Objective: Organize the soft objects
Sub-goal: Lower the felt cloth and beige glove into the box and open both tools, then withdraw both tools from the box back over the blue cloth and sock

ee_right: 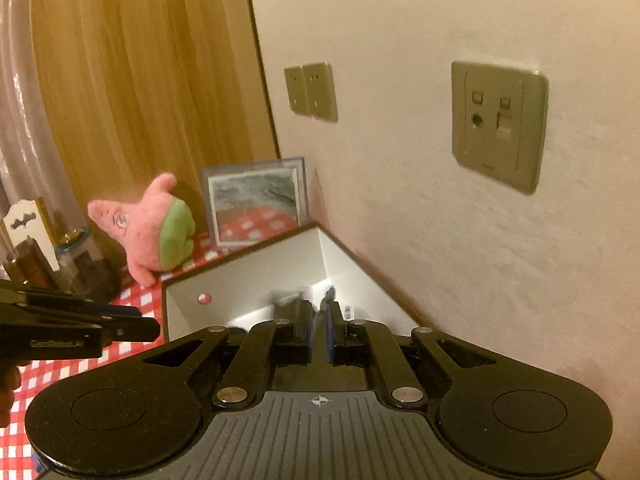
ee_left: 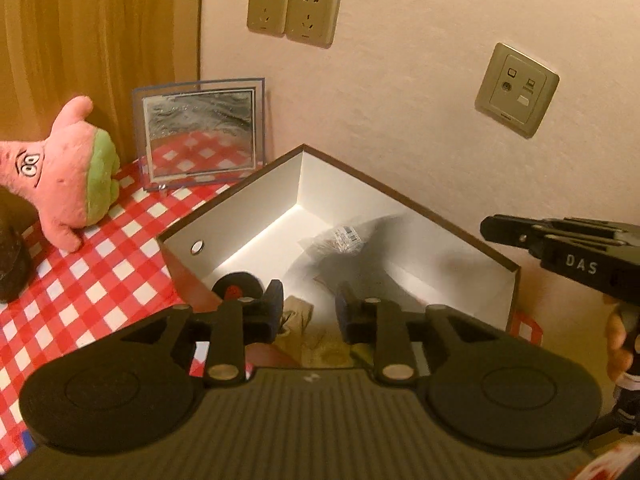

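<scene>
**Both grippers over the box, a soft thing going in**

The white box (ee_left: pixel 240 216) with the dark rim stood on the checked desk (ee_left: pixel 100 292), pushed up against the wall under the sockets (ee_left: pixel 294 14). Both grippers hung over its open top. The left gripper (ee_left: pixel 308 308) had its jaws parted with nothing pressed between the pads; below and beyond them lay a crumpled tan and yellowish cloth (ee_left: pixel 304 332), loose in the near part of the box as far as I could tell. Deeper inside sat a blurred bundle with a printed label (ee_left: pixel 344 240), too smeared to name.

The right gripper (ee_right: pixel 319 332) was all but shut, its blue pads nearly meeting. Something dark and thin (ee_right: pixel 326 298) showed just past the tips, but I could not tell whether it was pinched or merely lay behind them.

To my eye this was the putting-away step: one soft item dropped into the box, the left jaws clear of it. The pink star plush (ee_left: pixel 68 176) with green shorts was on the desk to the left of the box, leaning near the small framed picture (ee_left: pixel 200 136), not yet put away.

The next move, I judged, would call for lifting the left gripper clear of the rim, swinging it over to the plush and opening wider, since that toy was bulky and would squash rather than resist.
</scene>
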The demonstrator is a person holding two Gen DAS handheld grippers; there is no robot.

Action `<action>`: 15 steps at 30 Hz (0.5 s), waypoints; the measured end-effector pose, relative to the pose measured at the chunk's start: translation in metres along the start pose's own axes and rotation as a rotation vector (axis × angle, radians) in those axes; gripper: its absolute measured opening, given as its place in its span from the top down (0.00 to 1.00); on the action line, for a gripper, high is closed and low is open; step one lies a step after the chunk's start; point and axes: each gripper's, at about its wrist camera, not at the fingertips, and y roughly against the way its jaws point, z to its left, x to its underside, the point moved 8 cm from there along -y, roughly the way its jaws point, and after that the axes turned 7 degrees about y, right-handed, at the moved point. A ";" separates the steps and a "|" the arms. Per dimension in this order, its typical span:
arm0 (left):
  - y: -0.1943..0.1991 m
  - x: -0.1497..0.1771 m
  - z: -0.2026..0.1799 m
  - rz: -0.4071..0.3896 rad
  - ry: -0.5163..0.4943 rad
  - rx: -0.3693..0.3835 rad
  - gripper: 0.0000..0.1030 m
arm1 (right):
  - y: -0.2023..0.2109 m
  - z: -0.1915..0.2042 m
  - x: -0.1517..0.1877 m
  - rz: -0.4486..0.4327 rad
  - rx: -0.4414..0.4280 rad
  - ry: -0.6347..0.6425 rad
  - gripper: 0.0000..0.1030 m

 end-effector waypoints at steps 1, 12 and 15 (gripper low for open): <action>0.002 0.002 0.001 0.001 0.001 0.002 0.75 | -0.001 0.001 0.002 0.009 -0.002 -0.003 0.92; 0.020 0.029 0.008 0.031 -0.008 0.000 0.72 | 0.015 0.012 0.033 0.042 0.028 -0.073 0.43; 0.030 0.037 0.012 0.029 0.000 -0.002 0.70 | 0.023 0.019 0.039 0.045 0.028 -0.086 0.43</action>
